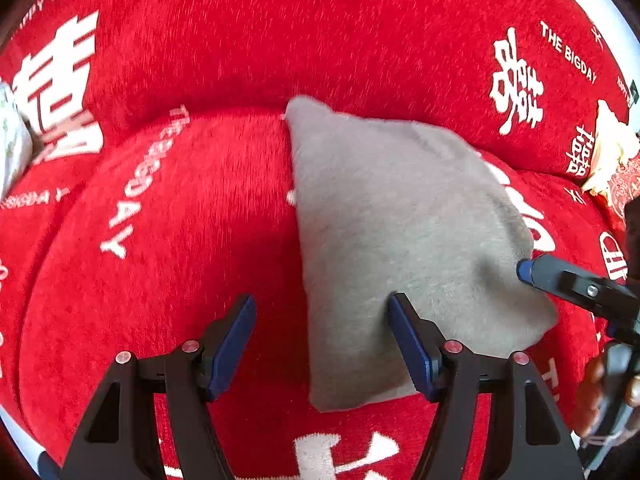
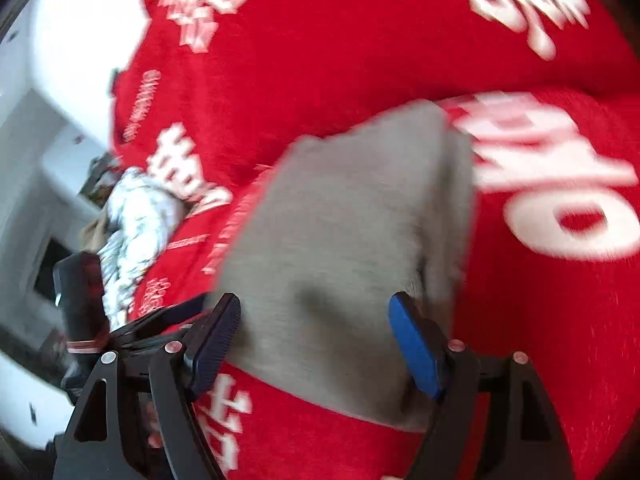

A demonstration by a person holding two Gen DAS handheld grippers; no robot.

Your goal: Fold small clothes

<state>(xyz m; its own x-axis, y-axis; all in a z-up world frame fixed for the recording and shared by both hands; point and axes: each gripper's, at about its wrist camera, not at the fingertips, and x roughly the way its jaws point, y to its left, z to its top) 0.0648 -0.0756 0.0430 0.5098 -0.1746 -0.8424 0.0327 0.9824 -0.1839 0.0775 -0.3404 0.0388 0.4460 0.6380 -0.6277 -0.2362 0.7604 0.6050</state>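
Note:
A small grey cloth (image 1: pixel 400 220), folded into a flat rectangle, lies on a red sofa cover (image 1: pixel 200 220) printed with white characters. My left gripper (image 1: pixel 322 300) hovers open over the cloth's left edge, one finger above the red cover and the other above the grey fabric. A blue-tipped finger (image 1: pixel 560 280) of the right gripper reaches in at the cloth's right edge. In the blurred right wrist view the right gripper (image 2: pixel 315 298) stands open over the near part of the grey cloth (image 2: pixel 340 220). Neither gripper's pads press on the fabric.
A white patterned cloth (image 2: pixel 136 220) lies at the left on the red cover, also showing as the white patterned cloth (image 1: pixel 12 140). A yellowish item (image 1: pixel 612 148) sits at the far right. A hand (image 1: pixel 596 392) holds the right gripper's handle. A white wall (image 2: pixel 60 60) lies beyond the sofa.

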